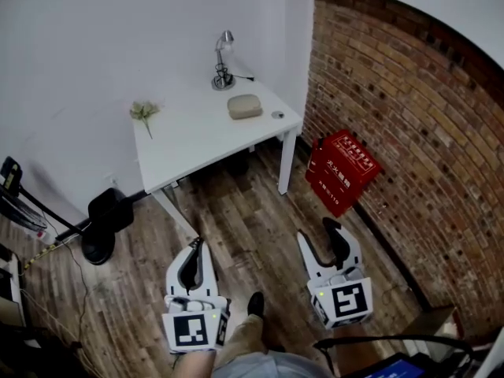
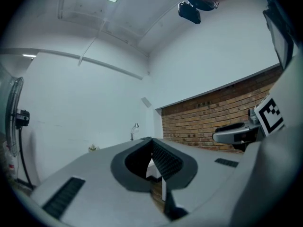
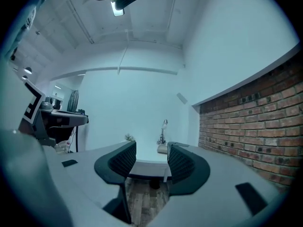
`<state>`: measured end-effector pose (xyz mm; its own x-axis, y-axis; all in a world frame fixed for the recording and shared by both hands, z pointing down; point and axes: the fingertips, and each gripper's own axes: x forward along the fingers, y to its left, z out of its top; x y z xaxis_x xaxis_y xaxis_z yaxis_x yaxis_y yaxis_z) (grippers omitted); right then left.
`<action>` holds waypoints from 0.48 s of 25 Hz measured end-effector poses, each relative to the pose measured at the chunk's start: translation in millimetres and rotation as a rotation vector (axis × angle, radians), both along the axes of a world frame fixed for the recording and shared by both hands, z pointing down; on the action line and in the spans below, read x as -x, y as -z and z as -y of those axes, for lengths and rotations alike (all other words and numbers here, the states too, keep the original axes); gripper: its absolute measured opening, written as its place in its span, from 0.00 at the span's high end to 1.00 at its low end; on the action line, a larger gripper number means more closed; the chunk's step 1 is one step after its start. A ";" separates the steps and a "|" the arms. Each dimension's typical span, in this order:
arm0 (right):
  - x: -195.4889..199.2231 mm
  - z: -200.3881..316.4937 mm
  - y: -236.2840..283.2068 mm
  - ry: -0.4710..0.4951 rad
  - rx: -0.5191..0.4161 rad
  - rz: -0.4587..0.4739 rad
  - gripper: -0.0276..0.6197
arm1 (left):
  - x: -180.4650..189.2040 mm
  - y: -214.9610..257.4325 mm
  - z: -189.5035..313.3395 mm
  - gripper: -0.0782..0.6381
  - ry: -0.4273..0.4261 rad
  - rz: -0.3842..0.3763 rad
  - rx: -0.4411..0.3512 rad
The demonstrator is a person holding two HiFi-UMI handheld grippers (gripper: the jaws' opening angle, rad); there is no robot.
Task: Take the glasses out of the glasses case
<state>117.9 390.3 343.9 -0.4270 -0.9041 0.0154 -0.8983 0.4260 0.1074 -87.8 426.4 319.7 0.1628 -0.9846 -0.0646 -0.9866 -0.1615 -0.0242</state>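
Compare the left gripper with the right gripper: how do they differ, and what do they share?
The left gripper has jaws meeting at the tips; the right gripper has jaws apart. The left gripper sits lower in the head view than the right gripper. Both are empty, over the wooden floor, short of the table bearing the glasses case.

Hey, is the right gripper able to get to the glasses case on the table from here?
Probably not yet. The right gripper, open and empty, hangs over the wood floor, well short of the white table where the glasses case lies. Nothing blocks the way; stepping closer should do it.
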 end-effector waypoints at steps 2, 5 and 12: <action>9.7 32.3 1.3 -0.001 -0.001 0.003 0.61 | 10.2 4.9 34.4 0.88 -0.006 0.004 -0.005; 22.8 79.1 11.4 -0.008 -0.016 0.007 0.61 | 26.2 19.7 83.6 0.88 -0.010 0.006 -0.027; 43.8 165.4 48.5 -0.039 -0.106 0.025 0.61 | 52.3 49.7 169.7 0.88 -0.025 0.010 -0.099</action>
<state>74.1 224.9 295.4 -0.3908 -0.9159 -0.0915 -0.9168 0.3783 0.1279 -140.2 256.7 270.0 0.1887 -0.9690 -0.1593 -0.9818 -0.1828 -0.0510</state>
